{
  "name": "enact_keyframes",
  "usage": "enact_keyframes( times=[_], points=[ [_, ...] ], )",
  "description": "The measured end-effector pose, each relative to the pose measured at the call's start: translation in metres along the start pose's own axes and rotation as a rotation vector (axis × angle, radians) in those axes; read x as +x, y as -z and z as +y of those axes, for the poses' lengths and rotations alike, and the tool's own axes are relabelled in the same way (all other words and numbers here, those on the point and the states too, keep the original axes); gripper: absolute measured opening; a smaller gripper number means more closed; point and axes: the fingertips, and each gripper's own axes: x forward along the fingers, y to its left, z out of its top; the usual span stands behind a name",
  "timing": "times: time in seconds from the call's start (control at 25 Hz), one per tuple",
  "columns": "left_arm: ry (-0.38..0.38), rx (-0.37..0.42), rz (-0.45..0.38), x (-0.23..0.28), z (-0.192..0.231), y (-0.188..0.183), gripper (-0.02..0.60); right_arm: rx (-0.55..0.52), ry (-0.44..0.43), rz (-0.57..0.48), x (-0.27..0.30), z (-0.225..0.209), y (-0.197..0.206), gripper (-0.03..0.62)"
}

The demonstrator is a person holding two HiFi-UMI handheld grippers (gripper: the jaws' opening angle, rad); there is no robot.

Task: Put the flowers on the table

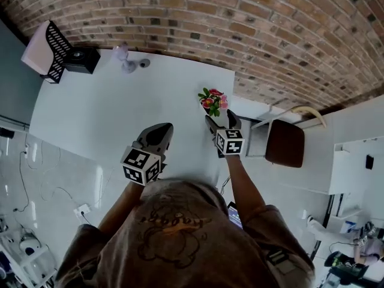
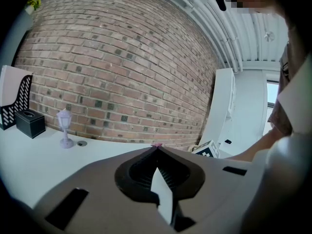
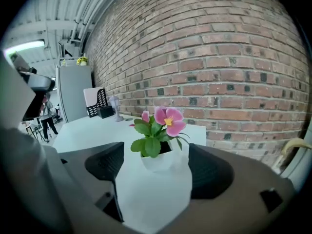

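Our right tool (image 3: 156, 155) gapes wide and empty, with the potted flowers (image 3: 157, 130) just ahead of it at the worktop's (image 1: 120, 119) right edge. Our left tool (image 2: 157, 150) is closed, empty. A lamp (image 1: 122, 54), a box (image 1: 82, 59) and a rack (image 1: 55, 51) stand far back.

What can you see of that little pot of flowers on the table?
The flower pot is small, white and smooth, holding pink blooms, one with a yellow centre, over broad green leaves. It stands upright on the white table, near the edge by the brick wall. The right gripper faces it, jaws wide apart, not touching.
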Motion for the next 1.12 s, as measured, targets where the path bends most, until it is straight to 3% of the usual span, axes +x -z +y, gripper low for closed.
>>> enact_keyframes(
  times=[0.6,1.12],
  points=[
    [0.130,0.057,0.004,0.016,-0.024,-0.010,0.021,0.045,0.007,-0.173,-0.104,0.021,-0.058,0.400],
    [0.178,0.090,-0.014,0.026,-0.040,-0.021,0.021,0.113,0.030,-0.258,-0.177,0.031,-0.068,0.370]
  ],
)
